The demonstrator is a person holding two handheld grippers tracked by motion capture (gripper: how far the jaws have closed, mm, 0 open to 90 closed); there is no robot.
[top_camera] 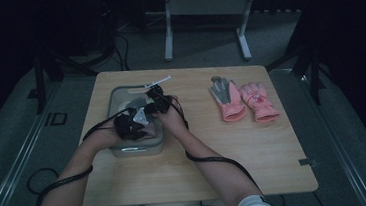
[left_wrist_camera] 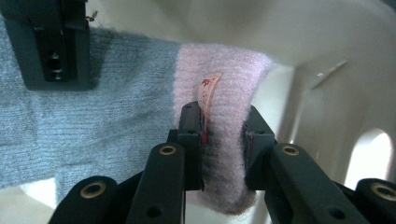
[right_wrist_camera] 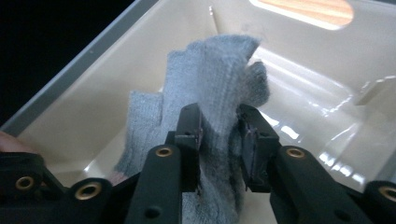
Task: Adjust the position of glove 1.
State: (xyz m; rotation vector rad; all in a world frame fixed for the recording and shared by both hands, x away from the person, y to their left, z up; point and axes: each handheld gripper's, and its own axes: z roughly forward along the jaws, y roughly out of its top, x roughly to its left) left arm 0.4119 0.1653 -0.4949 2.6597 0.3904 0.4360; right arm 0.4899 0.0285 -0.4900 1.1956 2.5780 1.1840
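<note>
High view: both hands down inside a pale rectangular plastic bin [top_camera: 116,96] at about 9 o'clock on the light wooden table [top_camera: 201,166]. Left gripper [top_camera: 132,125] at the bin's 6 o'clock end, right gripper [top_camera: 157,101] toward its 1 o'clock corner, close together. Two pink and grey gloves [top_camera: 243,99] lying flat side by side at about 2 o'clock on the table, well apart from the bin.

Left gripper view: black jaws clamped narrow on the pink cuff [left_wrist_camera: 223,140] of a grey knitted glove [left_wrist_camera: 93,116], cuff pinched between the pads, a small pink label [left_wrist_camera: 208,91] standing up at 12 o'clock of the left pad. Grey knit spreading off toward 9 o'clock; the other gripper's black body [left_wrist_camera: 51,42] at 10 o'clock. Bin wall behind, a handle cut-out at 4 o'clock.

Right gripper view: jaws around a bunched fold of the grey knit [right_wrist_camera: 210,88], cloth between the pads and rising toward 12 o'clock. Pads touching the fold, grip looser than the left one. Bin floor and walls all round.
</note>
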